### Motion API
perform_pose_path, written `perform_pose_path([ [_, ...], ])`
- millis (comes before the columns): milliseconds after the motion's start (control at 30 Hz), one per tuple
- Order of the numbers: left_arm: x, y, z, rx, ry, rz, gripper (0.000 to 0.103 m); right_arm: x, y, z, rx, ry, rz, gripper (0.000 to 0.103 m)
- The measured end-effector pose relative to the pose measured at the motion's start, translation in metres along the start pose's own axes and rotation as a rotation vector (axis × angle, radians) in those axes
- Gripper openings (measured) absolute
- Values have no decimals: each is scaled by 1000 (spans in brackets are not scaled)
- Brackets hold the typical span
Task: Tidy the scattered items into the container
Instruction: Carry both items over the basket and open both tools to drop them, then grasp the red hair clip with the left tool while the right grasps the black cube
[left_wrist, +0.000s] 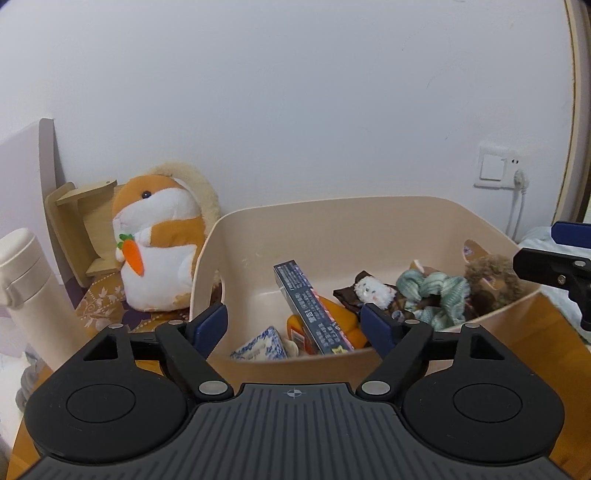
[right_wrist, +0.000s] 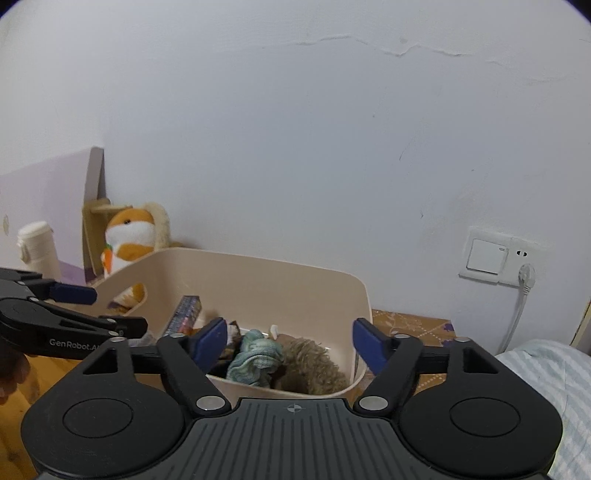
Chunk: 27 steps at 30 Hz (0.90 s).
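From your left wrist, the beige bin (left_wrist: 369, 221) sits on the counter (left_wrist: 546, 325) against the wall, holding one dark box (left_wrist: 310, 310), one teal scrunchie (left_wrist: 432, 295), one brown fuzzy toy (left_wrist: 491, 277) and one blue-patterned packet (left_wrist: 262, 345). Your left tongs (left_wrist: 291, 326) are spread wide, empty.

From your right wrist, the same bin (right_wrist: 258, 280) shows one scrunchie (right_wrist: 255, 354). Your right tongs (right_wrist: 290, 345) gape wide, empty.

Soft, even indoor light — sharp focus, faint shadows, strong fisheye bending at the edges.
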<state>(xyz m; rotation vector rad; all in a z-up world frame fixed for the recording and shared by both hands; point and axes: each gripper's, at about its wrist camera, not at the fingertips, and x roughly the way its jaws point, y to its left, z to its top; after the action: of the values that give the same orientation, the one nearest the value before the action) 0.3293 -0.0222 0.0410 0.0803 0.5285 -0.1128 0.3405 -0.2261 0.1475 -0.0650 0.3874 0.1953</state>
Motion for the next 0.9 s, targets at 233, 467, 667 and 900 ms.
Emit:
perform_pose_path([
  [233,-36,1,-18,40,-52,-16,84,-34,5,-16,37,-41,36,93],
  [467,-61,0,-44,47,-40,-62,85,-64,10,-36,78,-61,59,99],
  [667,-69,-4,-68,41,-17,-82,85,-69,12,-60,120,-21,58,100],
  [900,-65,-13,-87,67,19,-105,85,-69,20,-90,107,36,45,100],
])
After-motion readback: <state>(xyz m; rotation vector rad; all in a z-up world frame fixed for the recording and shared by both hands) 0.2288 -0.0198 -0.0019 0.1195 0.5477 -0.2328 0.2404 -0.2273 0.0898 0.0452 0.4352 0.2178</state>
